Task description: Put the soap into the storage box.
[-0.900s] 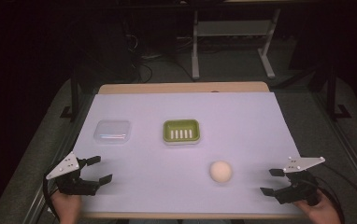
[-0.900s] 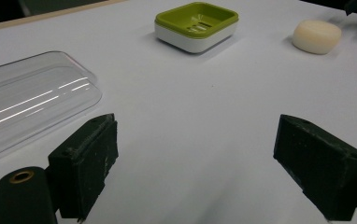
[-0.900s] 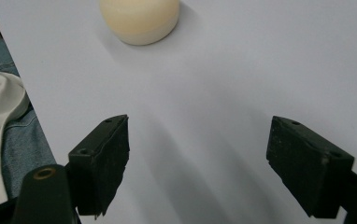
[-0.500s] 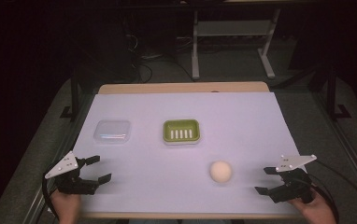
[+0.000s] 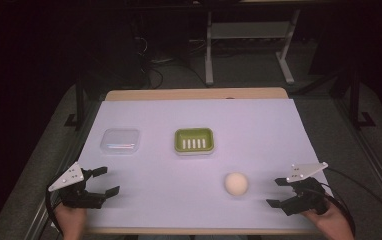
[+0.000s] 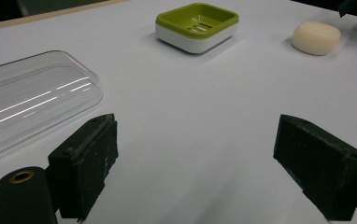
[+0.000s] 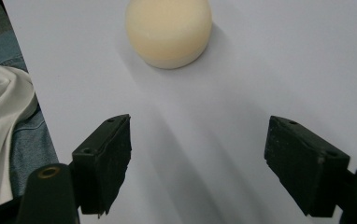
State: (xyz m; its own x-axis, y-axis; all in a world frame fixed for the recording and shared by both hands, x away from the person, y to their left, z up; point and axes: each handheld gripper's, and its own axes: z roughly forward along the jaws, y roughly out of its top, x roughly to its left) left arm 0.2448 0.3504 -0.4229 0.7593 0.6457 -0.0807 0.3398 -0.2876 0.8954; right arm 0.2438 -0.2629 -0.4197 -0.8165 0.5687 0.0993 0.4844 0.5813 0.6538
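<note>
White table sheet (image 5: 259, 130) under dim surroundings: right gripper (image 5: 279, 192) near the front edge, jaws spread and empty, aimed at a cream soap bar (image 5: 236, 184) lying just ahead, apart from it. Left gripper (image 5: 104, 181), jaws spread, empty, at front left. Beyond: green soap dish (image 5: 194, 140) mid-table, clear plastic lid (image 5: 121, 140) to its left.

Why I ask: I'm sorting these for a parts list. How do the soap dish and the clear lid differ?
The soap dish is green on a white base; the lid is clear. The dish has a slotted floor; the lid is smooth, with glare streaks. The dish sits mid-table, nearer the soap; the lid lies toward the left claw. Both are rounded rectangles resting flat, untouched.
</note>
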